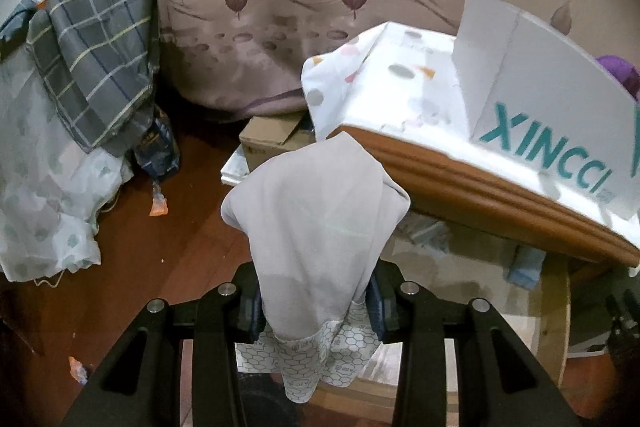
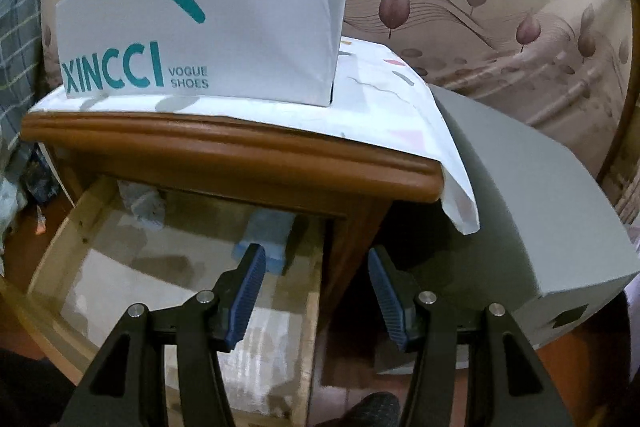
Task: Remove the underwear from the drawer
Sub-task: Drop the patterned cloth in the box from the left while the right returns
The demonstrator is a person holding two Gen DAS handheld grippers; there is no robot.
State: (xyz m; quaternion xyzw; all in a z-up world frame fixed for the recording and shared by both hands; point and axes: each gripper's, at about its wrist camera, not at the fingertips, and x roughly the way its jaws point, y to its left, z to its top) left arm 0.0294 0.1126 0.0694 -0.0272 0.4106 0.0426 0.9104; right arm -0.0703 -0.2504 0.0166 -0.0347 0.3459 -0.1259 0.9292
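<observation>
Left wrist view: the underwear (image 1: pixel 316 227), a pale grey garment with a honeycomb-printed waistband, hangs pinched between my left gripper (image 1: pixel 316 311), whose jaws stand narrowly apart and closed on the cloth. It is clear of the drawer (image 2: pixel 56 259), held above the drawer's left front corner and in front of the nightstand (image 2: pixel 240 155) top edge. I judge the lifting-out step all but done for this piece; the next move calls for carrying it away from the cabinet without snagging the trailing waistband on the drawer's wooden rim.

Right wrist view: my right gripper (image 2: pixel 316 295) has its jaws about half open with nothing between the pads (image 2: pixel 248 291), poised over the drawer's right front corner. A blue folded item (image 2: pixel 260 247) and a pale crumpled cloth (image 2: pixel 140 207) lie at the drawer's back edge, under the overhanging top.

Edges and room: the top's moulded lip limits headroom at the back; a grey box (image 2: pixel 520 227) stands just beside the nightstand's right side; the shoe box (image 2: pixel 208 27) sits on top. Open floor (image 1: pixel 160 247) lies to the left.
</observation>
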